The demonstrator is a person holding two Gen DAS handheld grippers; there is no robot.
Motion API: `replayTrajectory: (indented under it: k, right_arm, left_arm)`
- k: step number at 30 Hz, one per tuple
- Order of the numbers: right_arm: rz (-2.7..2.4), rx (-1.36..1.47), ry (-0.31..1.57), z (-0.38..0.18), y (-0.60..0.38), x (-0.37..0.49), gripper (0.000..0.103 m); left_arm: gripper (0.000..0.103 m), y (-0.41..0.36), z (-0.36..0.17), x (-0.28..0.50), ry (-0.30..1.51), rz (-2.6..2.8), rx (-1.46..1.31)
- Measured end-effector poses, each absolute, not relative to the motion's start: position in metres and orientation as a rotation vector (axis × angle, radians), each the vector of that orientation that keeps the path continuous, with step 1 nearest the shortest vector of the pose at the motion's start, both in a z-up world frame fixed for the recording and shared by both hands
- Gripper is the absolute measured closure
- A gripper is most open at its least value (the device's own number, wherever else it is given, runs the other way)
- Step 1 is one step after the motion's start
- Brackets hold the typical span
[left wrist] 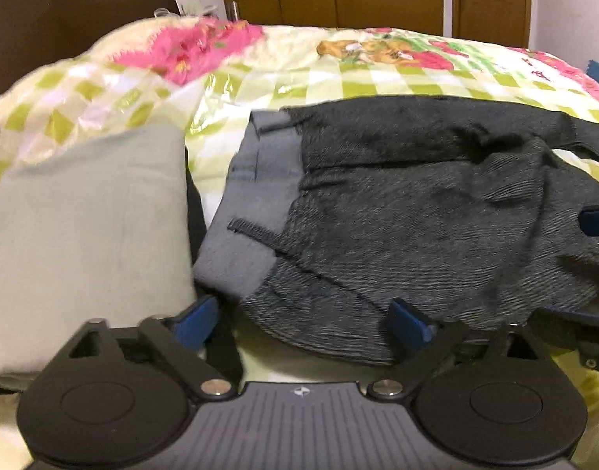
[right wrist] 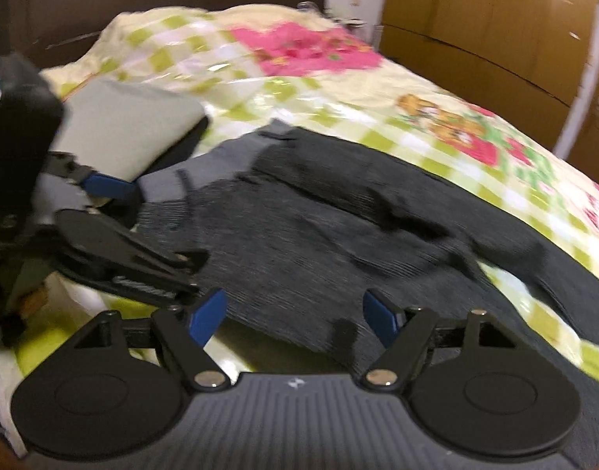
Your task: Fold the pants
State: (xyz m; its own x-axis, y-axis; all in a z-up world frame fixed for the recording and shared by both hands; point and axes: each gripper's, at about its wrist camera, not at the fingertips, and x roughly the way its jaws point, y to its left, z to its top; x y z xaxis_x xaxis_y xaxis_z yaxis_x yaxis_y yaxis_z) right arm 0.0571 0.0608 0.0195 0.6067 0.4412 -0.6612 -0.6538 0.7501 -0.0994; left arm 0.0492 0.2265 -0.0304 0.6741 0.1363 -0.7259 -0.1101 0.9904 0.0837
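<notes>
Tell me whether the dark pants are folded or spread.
Partly folded: the dark grey ribbed pants lie rumpled on the checked bedspread, one layer overlapping another.

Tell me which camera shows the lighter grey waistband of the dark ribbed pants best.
The left wrist view: the lighter grey waistband of the dark ribbed pants lies close, sharp, its stitched buttonhole visible. The right wrist view shows it smaller, blurred, farther away.
</notes>
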Motion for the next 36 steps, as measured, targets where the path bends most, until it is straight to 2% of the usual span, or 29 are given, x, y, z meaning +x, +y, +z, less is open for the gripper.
replayTrajectory:
  k: [6,8,10,13,15,18,19,20,25,30,36]
  right_arm:
    - [0.748,-0.439,0.668,0.007,0.106,0.062,0.037]
    - [0.788,-0.48,0.658,0.002,0.121,0.062,0.039]
    - [0.823,-0.522,0.666,-0.007,0.138,0.062,0.042]
    - [0.875,-0.554,0.732,-0.024,0.161,0.07,0.064]
    - [0.876,-0.564,0.747,-0.032,0.173,0.071,0.065]
    - [0.873,-0.592,0.718,-0.035,0.188,0.067,0.072]
    - [0.891,-0.589,0.716,-0.035,0.192,0.065,0.088]
    - [0.929,-0.574,0.732,-0.035,0.194,0.062,0.088]
    - [0.932,-0.576,0.722,-0.036,0.196,0.053,0.087]
    - [0.946,-0.404,0.784,-0.01,0.17,0.071,0.086]
    - [0.763,-0.271,0.798,0.012,0.078,0.087,0.081]
  left_arm:
    - [0.017,0.248,-0.032,0.051,0.813,0.144,0.06]
    - [0.029,0.263,-0.032,0.053,0.826,0.154,0.029]
    - [0.031,0.272,-0.032,0.053,0.831,0.154,0.03]
    - [0.034,0.276,-0.033,0.051,0.835,0.162,0.07]
    - [0.037,0.28,-0.033,0.05,0.836,0.172,0.078]
    - [0.051,0.291,-0.03,0.048,0.848,0.195,0.056]
    - [0.059,0.292,-0.027,0.045,0.855,0.207,0.064]
    - [0.061,0.292,-0.026,0.044,0.859,0.207,0.071]
    - [0.06,0.28,-0.02,0.034,0.856,0.218,0.132]
    - [0.049,0.257,-0.012,0.032,0.837,0.211,0.187]
    - [0.048,0.222,0.005,0.033,0.791,0.168,0.191]
